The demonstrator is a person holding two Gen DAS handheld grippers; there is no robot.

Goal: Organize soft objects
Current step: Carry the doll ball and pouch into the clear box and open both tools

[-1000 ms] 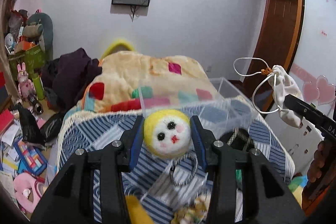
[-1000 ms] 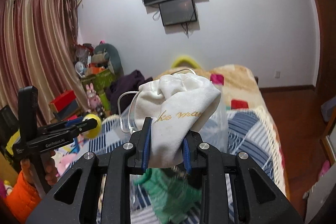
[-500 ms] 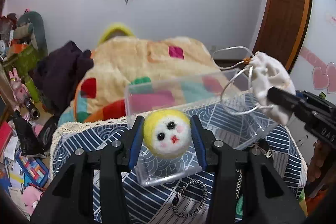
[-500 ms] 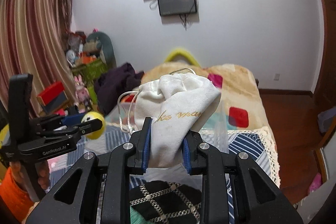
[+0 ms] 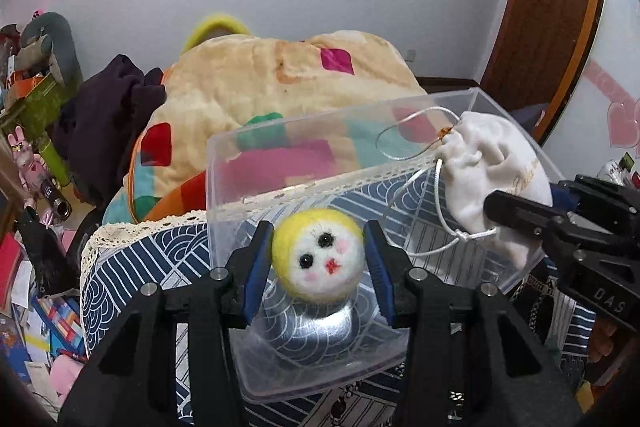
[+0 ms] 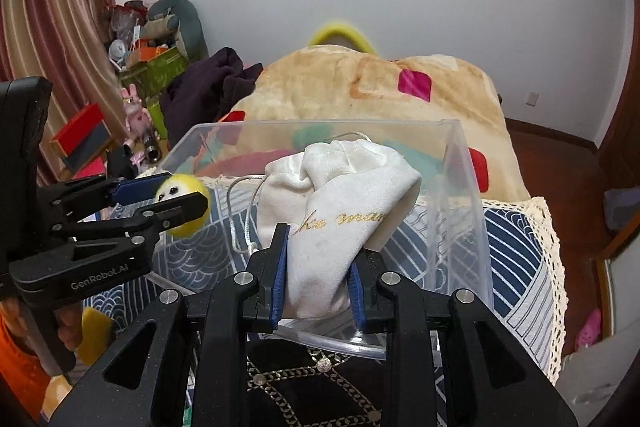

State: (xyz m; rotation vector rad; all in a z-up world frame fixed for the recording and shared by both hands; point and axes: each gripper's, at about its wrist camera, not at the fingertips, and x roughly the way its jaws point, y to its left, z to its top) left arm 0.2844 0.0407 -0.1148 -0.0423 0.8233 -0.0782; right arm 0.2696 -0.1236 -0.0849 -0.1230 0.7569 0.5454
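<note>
My left gripper is shut on a yellow-and-white felt ball with a face and holds it over the near part of a clear plastic box on the blue patterned cloth. The ball also shows in the right wrist view. My right gripper is shut on a white drawstring pouch with gold lettering and holds it over the box's right side. The pouch also shows in the left wrist view, with its cord hanging into the box. The box has nothing lying in it.
A black chain-patterned item lies on the cloth in front of the box. A cream blanket with coloured patches covers the bed behind. Dark clothes and toy clutter are at the left. A wooden door is at right.
Both grippers have moved forward and down over the clear box, each still holding its item. The box now sits directly below them and fills the middle of both views.
</note>
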